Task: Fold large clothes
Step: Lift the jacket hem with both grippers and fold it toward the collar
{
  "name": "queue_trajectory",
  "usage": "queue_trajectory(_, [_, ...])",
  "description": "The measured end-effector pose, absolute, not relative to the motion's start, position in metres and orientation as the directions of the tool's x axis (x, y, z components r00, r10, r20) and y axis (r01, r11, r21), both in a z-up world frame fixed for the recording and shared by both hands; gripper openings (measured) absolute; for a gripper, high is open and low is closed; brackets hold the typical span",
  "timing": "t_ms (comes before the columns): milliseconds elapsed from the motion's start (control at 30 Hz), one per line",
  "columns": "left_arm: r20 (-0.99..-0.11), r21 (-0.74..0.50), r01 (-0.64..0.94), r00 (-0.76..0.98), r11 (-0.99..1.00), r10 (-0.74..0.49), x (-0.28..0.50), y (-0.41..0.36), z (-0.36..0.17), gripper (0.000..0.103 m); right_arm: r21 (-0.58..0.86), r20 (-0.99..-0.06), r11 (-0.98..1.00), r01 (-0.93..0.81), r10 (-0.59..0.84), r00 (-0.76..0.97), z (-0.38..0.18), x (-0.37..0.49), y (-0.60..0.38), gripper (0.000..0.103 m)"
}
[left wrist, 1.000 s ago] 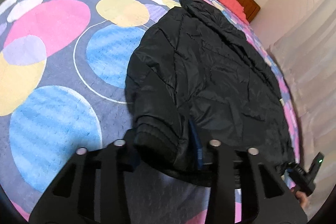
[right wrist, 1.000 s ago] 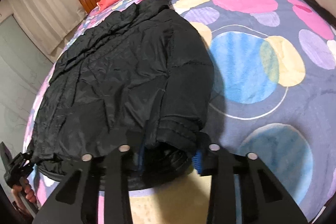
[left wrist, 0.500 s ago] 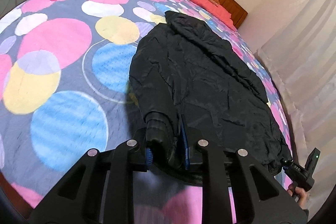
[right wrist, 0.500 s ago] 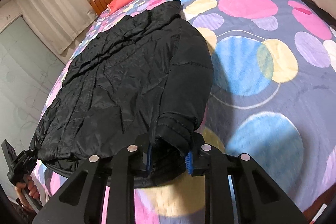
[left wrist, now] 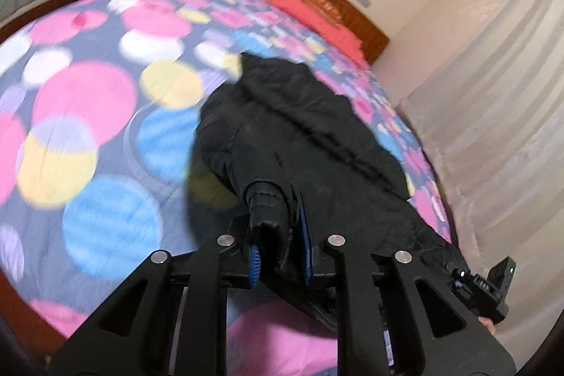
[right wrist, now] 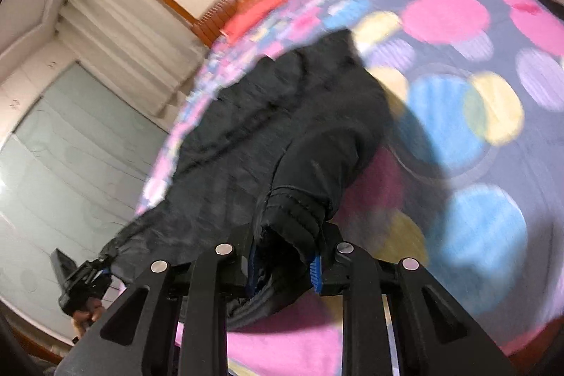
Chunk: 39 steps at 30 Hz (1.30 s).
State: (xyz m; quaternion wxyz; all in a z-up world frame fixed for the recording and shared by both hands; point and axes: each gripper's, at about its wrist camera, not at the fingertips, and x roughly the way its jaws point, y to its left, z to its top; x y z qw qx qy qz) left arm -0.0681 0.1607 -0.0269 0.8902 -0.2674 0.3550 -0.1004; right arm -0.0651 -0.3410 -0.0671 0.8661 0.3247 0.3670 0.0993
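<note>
You have the black jacket (left wrist: 317, 143) lying lengthwise on the bed (left wrist: 88, 136), collar toward the headboard, with its near end lifted off the spotted cover. Your left gripper (left wrist: 280, 251) has its jaws closing on 1 ribbed cuff and the hem fabric bunched beside it; your right gripper (right wrist: 283, 258) is clamped on the other cuff with hem fabric pinched in too. The risk from here is uneven lifting: if 1 hand rises faster, the padded body skews and the fold lands crooked. The slippery shell could also slide out of the left jaws if the grip is not firm, dropping that corner.
</note>
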Motion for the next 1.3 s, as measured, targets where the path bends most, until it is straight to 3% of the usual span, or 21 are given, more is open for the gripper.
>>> queue_trajectory(300, [-0.519, -0.475, 0.054, 0.789, 0.878, -0.329, 0.018, 0.15, 0.03, 0.015, 0.617, -0.448, 0.785, -0.048, 0.401, 0.799, -0.006, 0.029, -0.343, 0.022])
queue_trajectory(633, [-0.57, -0.446, -0.043, 0.784, 0.894, -0.247, 0.179, 0.152, 0.04, 0.015, 0.621, -0.436, 0.784, 0.005, 0.339, 0.834, 0.012, 0.175, -0.359, 0.022])
queue_trajectory(833, [-0.638, -0.374, -0.101, 0.75, 0.922, -0.176, 0.274, 0.141, 0.015, 0.015, 0.615, -0.515, 0.784, 0.087, 0.316, 0.797, -0.014, 0.266, -0.366, 0.022])
queue_trajectory(1100, [-0.734, -0.265, -0.151, 0.672, 0.952, -0.097, 0.354, 0.13, -0.046, 0.016, 0.546, -0.663, 0.808, 0.22, 0.257, 0.703, -0.092, 0.347, -0.374, 0.022])
queue_trajectory(1300, [-0.766, -0.187, -0.146, 0.64, 0.971, -0.052, 0.374, 0.12, -0.08, 0.017, 0.571, -0.669, 0.785, 0.24, 0.277, 0.69, -0.12, 0.36, -0.376, 0.031])
